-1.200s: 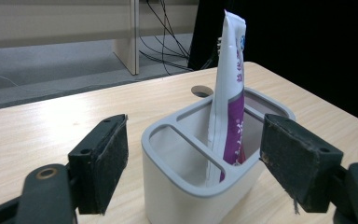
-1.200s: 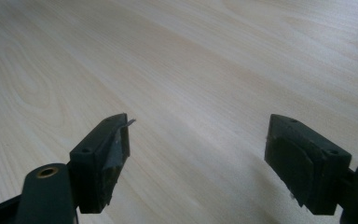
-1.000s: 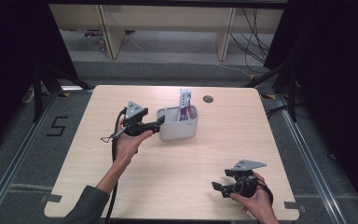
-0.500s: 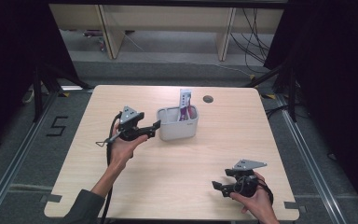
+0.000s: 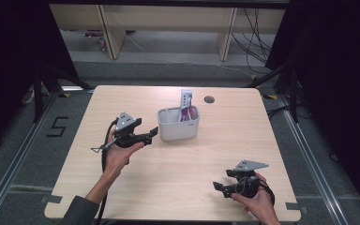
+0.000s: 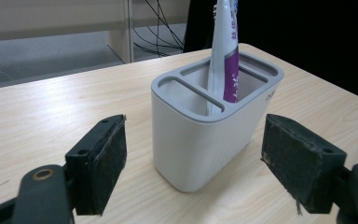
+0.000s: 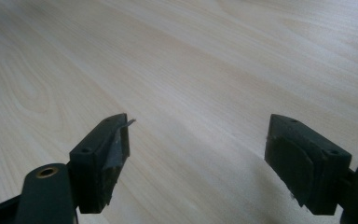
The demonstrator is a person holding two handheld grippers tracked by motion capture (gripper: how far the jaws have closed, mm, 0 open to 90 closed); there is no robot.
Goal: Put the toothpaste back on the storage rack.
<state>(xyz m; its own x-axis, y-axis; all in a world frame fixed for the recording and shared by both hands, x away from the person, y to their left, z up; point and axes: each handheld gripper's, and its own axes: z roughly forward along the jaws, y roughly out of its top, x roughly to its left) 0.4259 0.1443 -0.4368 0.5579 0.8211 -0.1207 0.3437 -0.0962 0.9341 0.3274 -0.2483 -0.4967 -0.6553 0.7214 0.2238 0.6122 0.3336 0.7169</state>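
A grey holder (image 5: 178,123) with several compartments stands upright near the table's middle back. A white and purple tube (image 5: 185,106) stands in its right compartment. My left gripper (image 5: 151,135) is open just left of the holder, apart from it. In the left gripper view the holder (image 6: 209,126) stands ahead between the spread jaws, with the tube (image 6: 226,51) rising from it. My right gripper (image 5: 219,187) is open near the table's front right, jaws pointing left. The right gripper view has bare tabletop (image 7: 177,70) between its open jaws.
The wooden table (image 5: 122,187) has a round dark grommet (image 5: 209,99) at its back edge. Cables lie on the floor behind the table, and metal rails run along both sides. A black cable trails from the left gripper along the forearm.
My left gripper has drawn back leftward and toward the person, away from the holder. The right gripper has stayed in place.
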